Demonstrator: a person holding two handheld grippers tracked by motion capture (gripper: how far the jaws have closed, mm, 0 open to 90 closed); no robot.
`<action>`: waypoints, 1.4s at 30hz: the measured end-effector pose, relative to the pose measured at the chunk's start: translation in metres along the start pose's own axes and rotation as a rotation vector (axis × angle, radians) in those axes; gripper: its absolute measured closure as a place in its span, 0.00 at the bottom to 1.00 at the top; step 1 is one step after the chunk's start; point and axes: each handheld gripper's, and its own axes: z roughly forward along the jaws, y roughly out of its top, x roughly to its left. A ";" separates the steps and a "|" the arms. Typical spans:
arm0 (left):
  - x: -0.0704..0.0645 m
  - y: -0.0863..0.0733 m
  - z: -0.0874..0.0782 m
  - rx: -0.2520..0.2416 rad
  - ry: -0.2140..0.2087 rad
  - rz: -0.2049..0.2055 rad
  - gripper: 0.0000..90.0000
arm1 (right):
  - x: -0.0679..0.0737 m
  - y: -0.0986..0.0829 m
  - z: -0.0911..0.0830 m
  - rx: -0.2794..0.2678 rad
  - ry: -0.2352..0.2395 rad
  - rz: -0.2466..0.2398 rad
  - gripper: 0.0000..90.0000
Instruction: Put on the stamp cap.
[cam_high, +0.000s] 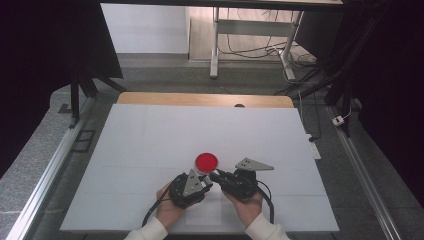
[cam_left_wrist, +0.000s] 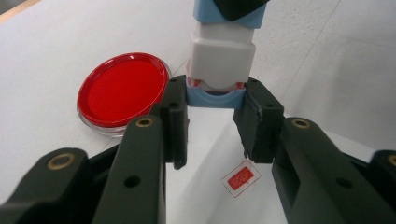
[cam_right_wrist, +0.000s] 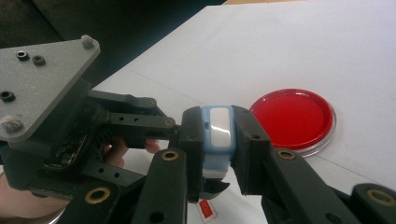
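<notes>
A small white block with light-blue ends (cam_left_wrist: 223, 56) is held off the table between both grippers. My left gripper (cam_left_wrist: 215, 94) is shut on its lower blue end. The right gripper's (cam_right_wrist: 218, 122) jaws are shut on the block (cam_right_wrist: 219, 140) at its other end, with the left gripper's grey plate (cam_right_wrist: 42, 74) close on the left. In the high view the left gripper (cam_high: 205, 182) and the right gripper (cam_high: 218, 176) meet tip to tip near the table's front. A round red dish (cam_high: 206, 161) lies flat just beyond them, also as the dish (cam_left_wrist: 122, 91) and the dish (cam_right_wrist: 293, 117).
A small clear chip with a red mark (cam_left_wrist: 241, 178) lies on the white table sheet (cam_high: 150, 145) under the grippers. The wooden table edge (cam_high: 205, 99) runs along the back. Metal rails (cam_high: 47, 175) flank both sides.
</notes>
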 end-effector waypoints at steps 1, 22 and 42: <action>0.000 0.000 0.000 -0.001 0.004 0.001 0.72 | 0.000 0.000 0.000 0.000 0.000 0.001 0.83; -0.005 0.001 0.001 0.015 0.031 0.051 0.73 | -0.001 0.000 0.001 0.038 0.006 -0.009 0.83; -0.008 0.002 -0.001 0.009 0.050 0.077 0.73 | 0.001 0.000 0.003 0.063 0.006 -0.034 0.84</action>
